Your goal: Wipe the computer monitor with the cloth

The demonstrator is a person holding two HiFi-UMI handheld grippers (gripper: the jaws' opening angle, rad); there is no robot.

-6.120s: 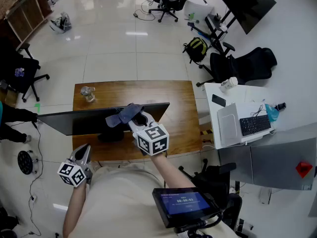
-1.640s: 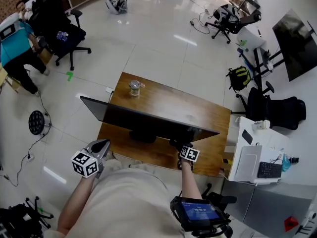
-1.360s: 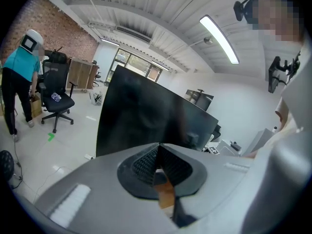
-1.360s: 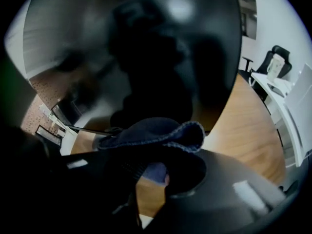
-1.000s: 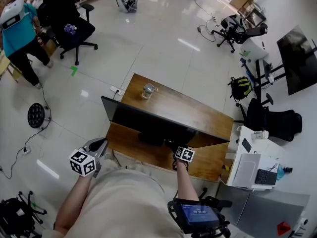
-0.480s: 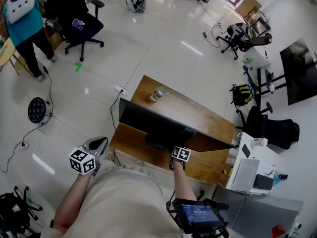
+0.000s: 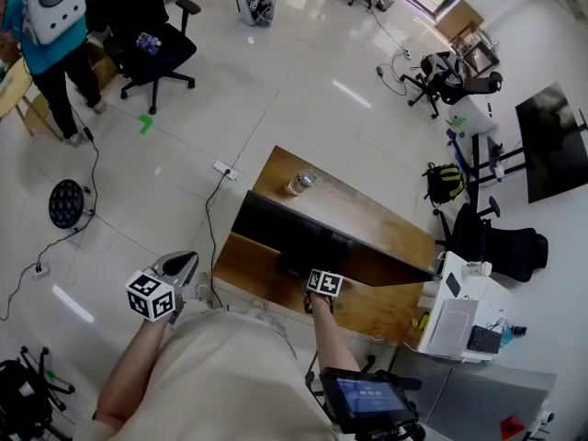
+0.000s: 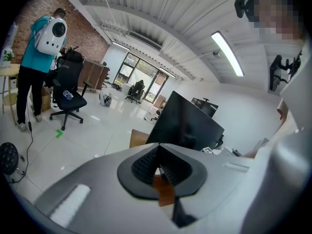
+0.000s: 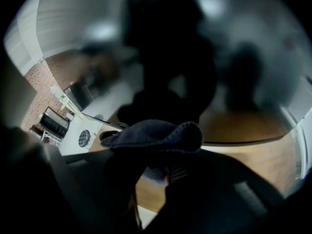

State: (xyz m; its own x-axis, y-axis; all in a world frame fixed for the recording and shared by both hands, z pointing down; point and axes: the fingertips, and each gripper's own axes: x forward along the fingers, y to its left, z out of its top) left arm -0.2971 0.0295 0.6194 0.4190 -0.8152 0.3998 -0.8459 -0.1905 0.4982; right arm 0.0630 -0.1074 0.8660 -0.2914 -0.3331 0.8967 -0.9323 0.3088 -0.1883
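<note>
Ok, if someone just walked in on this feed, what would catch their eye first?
The big dark monitor standing across the wooden table mid-frame in the head view, with the right gripper at its near face. In the right gripper view, the dark cloth clamped in that gripper fills the middle. The left gripper hangs shut and empty off the table's near-left corner.

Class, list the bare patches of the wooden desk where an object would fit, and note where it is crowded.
Free: the desk behind the monitor, right of the jar; also the front strips left and right of the stand. Crowded: centre front, where the right tongs hold the cloth by the monitor.
</note>
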